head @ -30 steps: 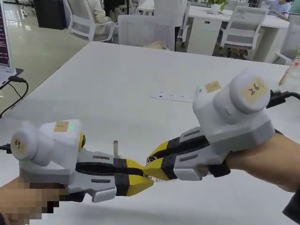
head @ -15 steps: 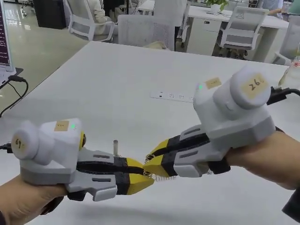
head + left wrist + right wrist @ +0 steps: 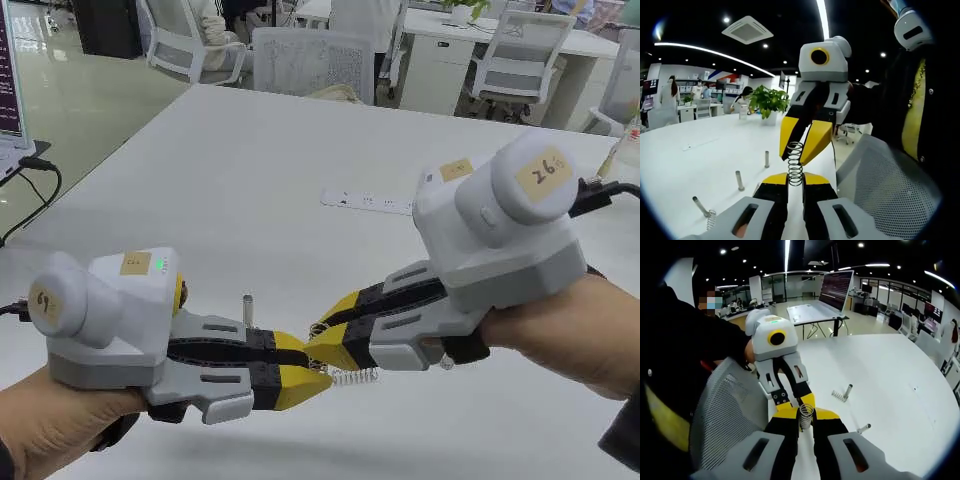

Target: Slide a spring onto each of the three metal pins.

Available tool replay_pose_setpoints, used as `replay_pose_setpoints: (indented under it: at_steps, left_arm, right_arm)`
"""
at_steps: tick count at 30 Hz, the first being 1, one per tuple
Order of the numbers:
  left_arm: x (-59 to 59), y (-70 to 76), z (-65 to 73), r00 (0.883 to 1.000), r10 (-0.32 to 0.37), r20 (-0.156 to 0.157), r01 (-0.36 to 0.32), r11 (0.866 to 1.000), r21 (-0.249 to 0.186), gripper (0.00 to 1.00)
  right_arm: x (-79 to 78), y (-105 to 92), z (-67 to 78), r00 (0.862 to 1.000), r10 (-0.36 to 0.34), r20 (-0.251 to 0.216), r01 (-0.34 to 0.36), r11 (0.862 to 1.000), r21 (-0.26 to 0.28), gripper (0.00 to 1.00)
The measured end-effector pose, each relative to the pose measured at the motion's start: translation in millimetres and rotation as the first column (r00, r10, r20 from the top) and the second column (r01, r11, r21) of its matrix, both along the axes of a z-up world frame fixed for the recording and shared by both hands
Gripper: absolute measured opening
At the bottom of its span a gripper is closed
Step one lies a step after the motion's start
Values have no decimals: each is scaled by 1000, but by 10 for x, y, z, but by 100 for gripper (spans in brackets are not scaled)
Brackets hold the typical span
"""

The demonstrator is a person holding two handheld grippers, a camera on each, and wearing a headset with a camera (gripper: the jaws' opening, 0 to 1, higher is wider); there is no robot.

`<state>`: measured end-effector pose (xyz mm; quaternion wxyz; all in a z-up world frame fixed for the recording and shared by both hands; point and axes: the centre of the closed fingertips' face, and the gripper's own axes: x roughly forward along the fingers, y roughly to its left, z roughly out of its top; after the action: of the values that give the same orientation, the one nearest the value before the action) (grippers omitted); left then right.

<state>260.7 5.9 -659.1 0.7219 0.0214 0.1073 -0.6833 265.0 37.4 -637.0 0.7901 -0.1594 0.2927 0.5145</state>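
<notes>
While the white table [image 3: 250, 170] spreads wide beneath them, the left gripper [image 3: 316, 380] and right gripper [image 3: 320, 345] meet tip to tip just above it. Each has its yellow jaws pressed narrowly on one end of the same spring [image 3: 795, 157], which spans the gap between them. Three pins [image 3: 739, 180] stand on the table apart from the grippers: two upright, the third leaning, with a second spring [image 3: 710, 219] lying just beside its foot.

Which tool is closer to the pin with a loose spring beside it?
Left. The pin stands right alongside the left tool; the right tool comes in from the opposite side, farther off.
</notes>
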Motion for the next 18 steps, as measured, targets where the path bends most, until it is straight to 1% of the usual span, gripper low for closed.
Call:
replay_pose_setpoints:
  at_steps: [1,2,4,5,8,10,13,15,17,18]
  left_arm:
    - [2,3,-6,1000,-1,5,1,1000,5,3]
    - [4,7,-13,1000,-2,19,2,1000,10,3]
    - [-2,7,-11,1000,-3,22,3,1000,9,3]
    - [-1,7,-9,999,-6,38,5,1000,9,3]
    - [17,14,-7,999,-2,51,1,1000,10,4]
    - [34,27,-12,999,4,50,-5,1000,13,5]
    - [46,41,-6,998,10,59,-11,1000,14,9]
    - [74,65,11,998,24,61,-25,1000,11,14]
    - [124,105,34,997,51,50,-51,999,0,18]
    - [135,121,44,997,55,49,-55,998,-3,20]
  right_arm:
    - [-4,-1,-4,1000,0,-3,0,1000,-1,7]
    - [-7,-4,-7,1000,-1,-4,1,1000,-1,7]
    - [-7,-18,0,1000,-5,-6,5,1000,3,7]
    - [-2,-26,9,1000,-9,-6,9,1000,7,7]
    - [10,-62,28,1000,-20,-6,20,1000,12,7]
    - [20,-92,37,1000,-27,-2,27,1000,10,7]
    - [35,-130,55,999,-39,3,39,999,9,7]
    - [46,-165,75,999,-47,5,47,999,10,7]
    - [63,-197,85,998,-57,11,57,998,9,7]
    - [69,-213,87,998,-61,10,61,998,9,7]
